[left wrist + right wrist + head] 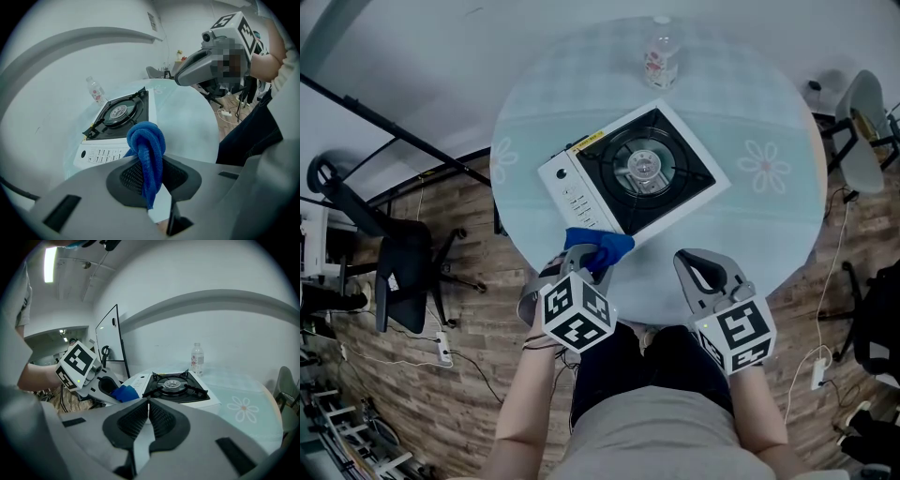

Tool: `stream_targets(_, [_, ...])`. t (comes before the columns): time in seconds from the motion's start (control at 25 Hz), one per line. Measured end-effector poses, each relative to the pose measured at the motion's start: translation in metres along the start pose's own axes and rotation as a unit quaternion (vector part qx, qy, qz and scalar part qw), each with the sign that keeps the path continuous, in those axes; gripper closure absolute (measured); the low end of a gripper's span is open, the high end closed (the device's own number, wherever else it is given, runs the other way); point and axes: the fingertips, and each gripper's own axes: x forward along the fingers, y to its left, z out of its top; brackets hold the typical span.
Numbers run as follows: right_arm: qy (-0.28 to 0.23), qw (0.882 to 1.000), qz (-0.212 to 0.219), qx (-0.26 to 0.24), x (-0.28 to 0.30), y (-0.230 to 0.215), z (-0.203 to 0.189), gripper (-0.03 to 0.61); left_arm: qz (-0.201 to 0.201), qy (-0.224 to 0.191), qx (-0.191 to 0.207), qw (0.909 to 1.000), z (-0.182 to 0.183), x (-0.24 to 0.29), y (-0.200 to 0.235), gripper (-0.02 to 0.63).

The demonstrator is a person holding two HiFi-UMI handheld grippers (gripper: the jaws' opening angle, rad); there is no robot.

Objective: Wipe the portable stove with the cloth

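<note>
Just beside the portable stove's (633, 173) near edge, the left hand-held gripper (149, 177) clamps the cloth (146, 140)

Grey left tool (584, 255), right tool (686, 261); black-white marker cubes (577, 311); grey shirt (675, 441).

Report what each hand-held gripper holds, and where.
Left hand-held gripper clamps the blue cloth just below its bunched fold. Right hand-held gripper: shut, empty.
</note>
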Motion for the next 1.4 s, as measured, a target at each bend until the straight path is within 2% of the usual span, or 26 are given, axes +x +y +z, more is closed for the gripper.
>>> stream_targets(0.44, [0.003, 1.000, 0.001, 0.003, -0.003, -0.007, -0.004, 0.554, 0.012, -0.004, 0.009, 0.9999, 0.016, 0.006, -0.011, 0.532])
stream_targets(0.76, [0.007, 1.000, -0.006, 0.009, -0.012, -0.017, -0.010, 0.554, -0.001, 0.004, 0.018, 0.9998, 0.026, 0.009, -0.021, 0.532])
stream_targets(1.4, [0.009, 1.000, -0.022, 0.019, -0.022, -0.038, -0.018, 0.554, -0.028, -0.006, 0.019, 0.9994, 0.060, 0.030, -0.040, 0.532])
